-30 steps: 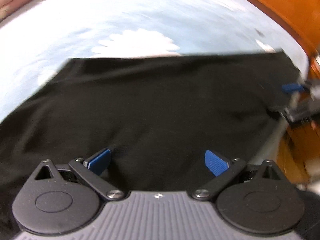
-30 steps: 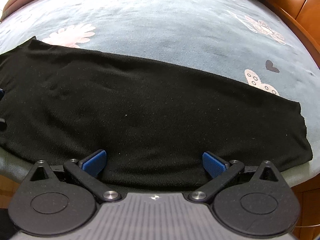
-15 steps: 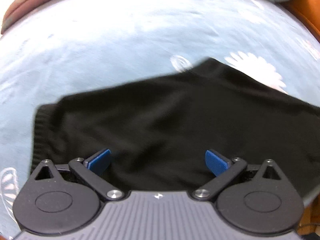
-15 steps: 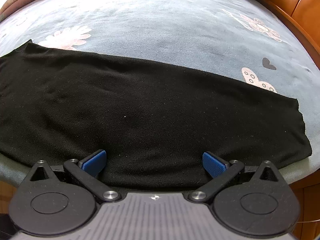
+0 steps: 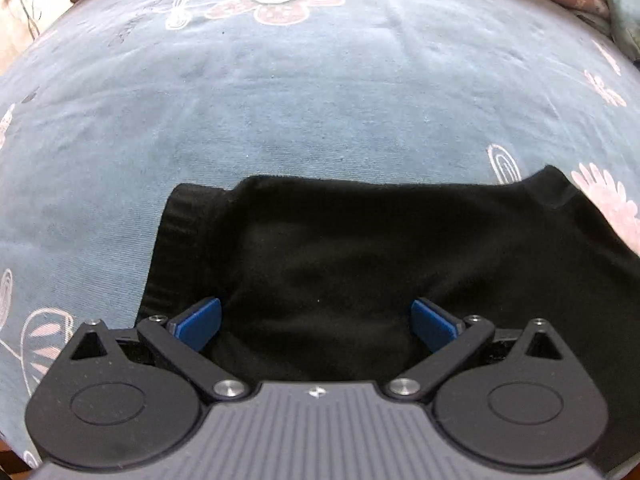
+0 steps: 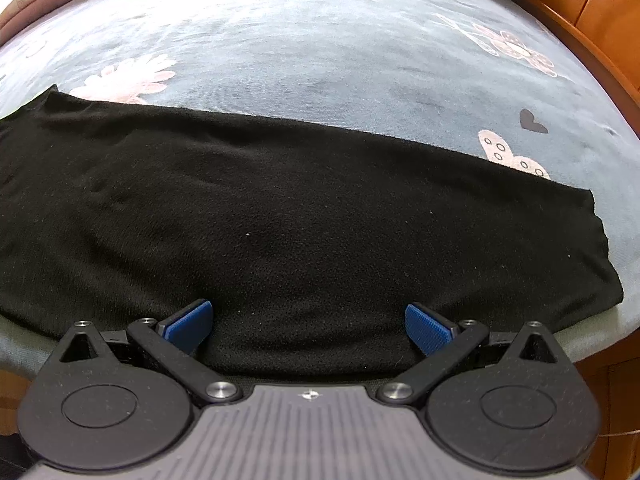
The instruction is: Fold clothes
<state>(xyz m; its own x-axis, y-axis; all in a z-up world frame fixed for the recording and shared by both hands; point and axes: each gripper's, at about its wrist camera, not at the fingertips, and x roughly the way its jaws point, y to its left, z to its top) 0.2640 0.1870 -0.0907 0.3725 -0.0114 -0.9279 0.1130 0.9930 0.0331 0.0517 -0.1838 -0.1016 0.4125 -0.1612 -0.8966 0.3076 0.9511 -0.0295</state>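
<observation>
On the bed (image 5: 304, 120), under its blue flowered sheet, the black garment (image 6: 280, 208) lies flat as a long band along the near edge. Its long axis runs left to right across both of your claws. Your left claw (image 5: 316, 322) is spread wide and grips nothing; it hovers low over the garment's left end, where the ribbed cuff (image 5: 180, 240) sits just left of and beyond its left finger. Your right claw (image 6: 308, 320) is also spread and empty, over the near hem toward the right half of the cloth, with the square right end (image 6: 600, 248) off to its right.

The left claw looks nearer to an end worth lifting, so a fold along the long axis would likely start there. Nothing stands on the cloth or on the sheet around it. The wooden bed frame (image 6: 580, 12) rises beyond the right side, well apart from the garment.
</observation>
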